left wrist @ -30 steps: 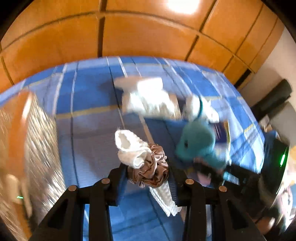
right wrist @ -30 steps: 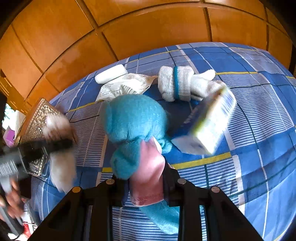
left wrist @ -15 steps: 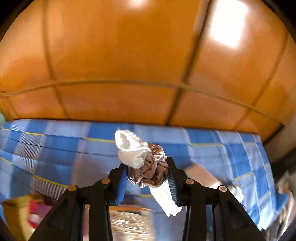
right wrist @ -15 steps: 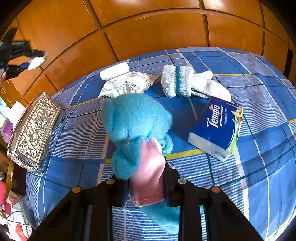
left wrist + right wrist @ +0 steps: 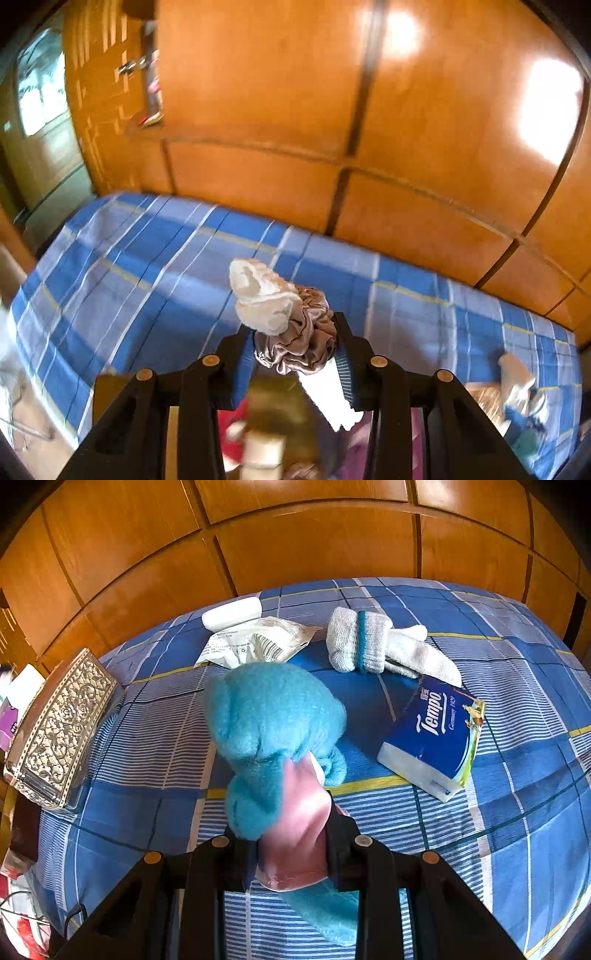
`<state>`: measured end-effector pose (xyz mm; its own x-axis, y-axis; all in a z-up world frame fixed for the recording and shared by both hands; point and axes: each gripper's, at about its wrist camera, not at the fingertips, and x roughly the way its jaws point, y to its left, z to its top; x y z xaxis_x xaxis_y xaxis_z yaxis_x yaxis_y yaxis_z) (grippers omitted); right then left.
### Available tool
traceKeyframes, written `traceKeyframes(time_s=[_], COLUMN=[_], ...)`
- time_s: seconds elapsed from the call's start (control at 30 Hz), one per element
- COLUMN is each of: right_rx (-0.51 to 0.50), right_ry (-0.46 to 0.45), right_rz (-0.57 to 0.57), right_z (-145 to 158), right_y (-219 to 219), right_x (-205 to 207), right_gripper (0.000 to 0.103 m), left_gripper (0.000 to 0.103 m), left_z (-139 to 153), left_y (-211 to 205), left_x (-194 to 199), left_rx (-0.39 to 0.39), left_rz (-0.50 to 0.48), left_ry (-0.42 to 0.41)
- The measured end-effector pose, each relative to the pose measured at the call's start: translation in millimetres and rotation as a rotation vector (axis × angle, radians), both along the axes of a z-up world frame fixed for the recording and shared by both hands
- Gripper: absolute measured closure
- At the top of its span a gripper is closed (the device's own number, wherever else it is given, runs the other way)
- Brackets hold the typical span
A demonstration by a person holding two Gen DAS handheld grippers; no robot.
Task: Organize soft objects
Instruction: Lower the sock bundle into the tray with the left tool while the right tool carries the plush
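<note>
My left gripper (image 5: pixel 295 354) is shut on a taupe satin scrunchie (image 5: pixel 303 339) with a white cloth piece (image 5: pixel 262 299) bunched on it, held up off the blue plaid bedspread (image 5: pixel 147 258). My right gripper (image 5: pixel 291 834) is shut on a blue plush toy (image 5: pixel 273 716) by its pink satin part (image 5: pixel 295 834), held over the bedspread (image 5: pixel 517 812). A rolled white sock pair with a teal band (image 5: pixel 373 642) lies further back on the bed.
A Tempo tissue pack (image 5: pixel 432 738) lies to the right of the plush. A silver embossed box (image 5: pixel 55 731) sits at the bed's left edge. A crumpled white wrapper (image 5: pixel 255 642) and a white oblong case (image 5: pixel 231 613) lie near the wooden wall (image 5: pixel 295 535). Blurred clutter lies below the left gripper.
The left gripper has swung away to the left with the scrunchie, and its view now shows the bed's far end and a doorway. The right gripper holds still with the plush.
</note>
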<state>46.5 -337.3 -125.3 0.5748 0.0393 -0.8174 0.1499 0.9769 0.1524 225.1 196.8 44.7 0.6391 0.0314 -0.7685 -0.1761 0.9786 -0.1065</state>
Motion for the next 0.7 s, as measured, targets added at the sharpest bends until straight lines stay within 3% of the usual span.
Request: traceKeyframes(time_s=[0.13, 0.43, 0.7], right_rx=[-0.033, -0.121, -0.153], right_ry=[0.004, 0.016, 0.034], right_rz=[-0.005, -0.011, -0.024], right_z=[0, 0, 0], right_y=[4, 16, 21], right_x=[-1, -1, 2], right_gripper=[0.074, 0.074, 0.074], left_gripper=[0.064, 0.063, 0.058], left_z=[-25, -83, -127], left_y=[32, 59, 80], left_x=[-47, -130, -141], left_rx=[-0.039, -0.126, -0.112], left_rz=[0.014, 0.058, 0.121], left_ry=[0.014, 0.078, 0.144])
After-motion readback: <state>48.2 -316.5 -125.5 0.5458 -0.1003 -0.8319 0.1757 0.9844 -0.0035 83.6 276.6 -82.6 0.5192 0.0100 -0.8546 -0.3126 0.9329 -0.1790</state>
